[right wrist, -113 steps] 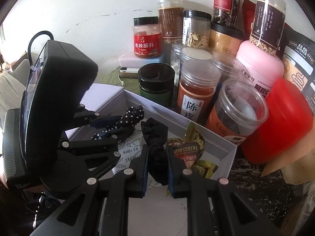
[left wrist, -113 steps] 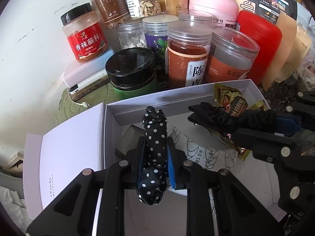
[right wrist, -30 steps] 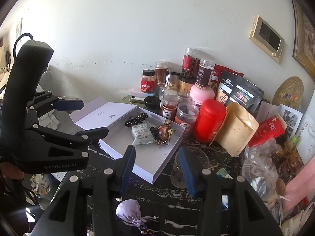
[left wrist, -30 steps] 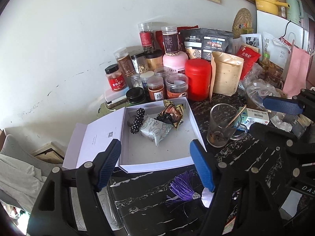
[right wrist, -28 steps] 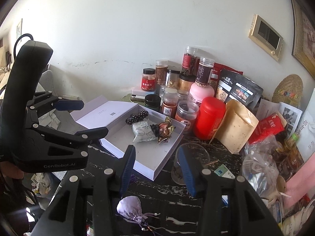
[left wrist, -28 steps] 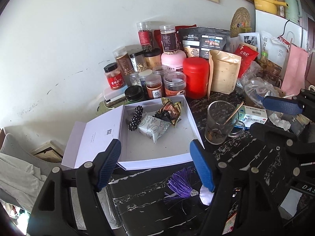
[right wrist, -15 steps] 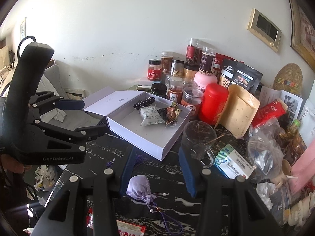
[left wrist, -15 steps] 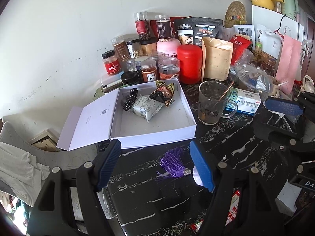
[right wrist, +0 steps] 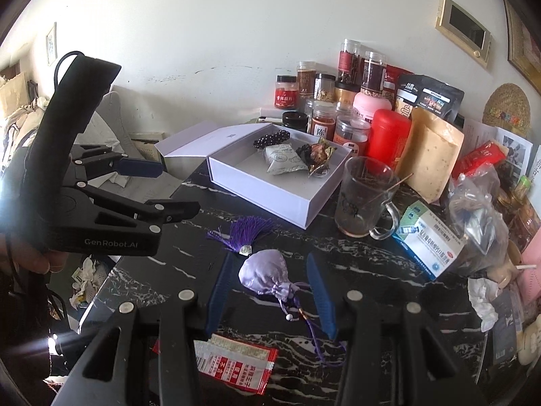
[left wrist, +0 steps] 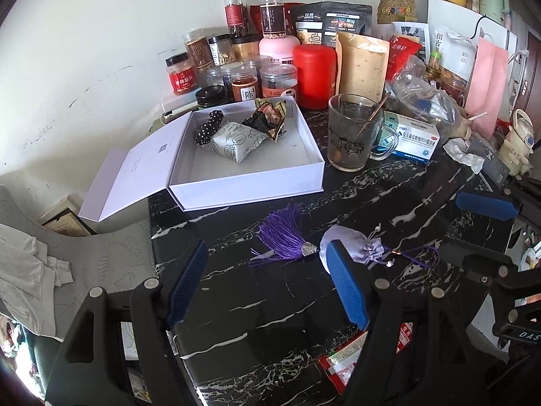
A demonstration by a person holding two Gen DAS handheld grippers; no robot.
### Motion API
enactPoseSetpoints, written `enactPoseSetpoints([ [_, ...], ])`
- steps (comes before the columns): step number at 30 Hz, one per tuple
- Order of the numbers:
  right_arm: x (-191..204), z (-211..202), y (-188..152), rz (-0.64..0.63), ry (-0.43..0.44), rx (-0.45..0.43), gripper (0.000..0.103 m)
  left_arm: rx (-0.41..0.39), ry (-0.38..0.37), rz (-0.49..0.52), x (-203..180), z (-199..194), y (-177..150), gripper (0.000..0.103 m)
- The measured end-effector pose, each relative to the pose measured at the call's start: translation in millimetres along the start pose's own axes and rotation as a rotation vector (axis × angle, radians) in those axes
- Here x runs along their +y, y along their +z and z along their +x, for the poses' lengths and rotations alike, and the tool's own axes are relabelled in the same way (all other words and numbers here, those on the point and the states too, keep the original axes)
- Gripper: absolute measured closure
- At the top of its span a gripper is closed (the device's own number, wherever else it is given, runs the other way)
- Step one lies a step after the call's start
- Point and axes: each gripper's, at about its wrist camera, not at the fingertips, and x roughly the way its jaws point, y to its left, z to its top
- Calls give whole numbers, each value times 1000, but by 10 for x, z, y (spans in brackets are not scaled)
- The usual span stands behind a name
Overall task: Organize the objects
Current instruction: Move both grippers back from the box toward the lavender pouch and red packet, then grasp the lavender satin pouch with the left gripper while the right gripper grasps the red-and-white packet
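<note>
Scuffed white wall (left wrist: pixel 84 77) behind black marble table (left wrist: pixel 257 291).

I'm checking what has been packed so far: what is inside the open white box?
The white box holds a polka-dot scrunchie, a pale printed packet and a gold cereal sachet with something black on it. Whatever lies beneath them is covered.

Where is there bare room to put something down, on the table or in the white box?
The near half of the white box is bare; the hair tie, packet and wrapper crowd its far end. The dark tabletop left of the purple tassel is free. Around the glass mug and jars it is crowded.
</note>
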Motion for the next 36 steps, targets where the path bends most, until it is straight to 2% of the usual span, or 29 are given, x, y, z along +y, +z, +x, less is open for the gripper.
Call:
enactPoseSetpoints([
  [4,19,98,-194,5,26,47,57,0,6,6,-43,18,-108,32],
  [15,-56,381,-628,50,92,155,55,41,-55,27,-192,224,-355,32],
  [18,-22,451,-735,38,115,182,50,43,-88,44,-267,300,-401,32],
  [23,20,524,-882,13,159,208,47,65,-122,64,-396,461,-463,32],
  [29,51,593,-980,-37,209,221,35,95,-161,61,-435,648,-521,32],
  [33,106,664,-1000,-84,217,228,27,116,-157,58,-407,755,-532,32],
  [36,171,704,-1016,-117,227,233,27,130,-150,57,-369,816,-523,32],
])
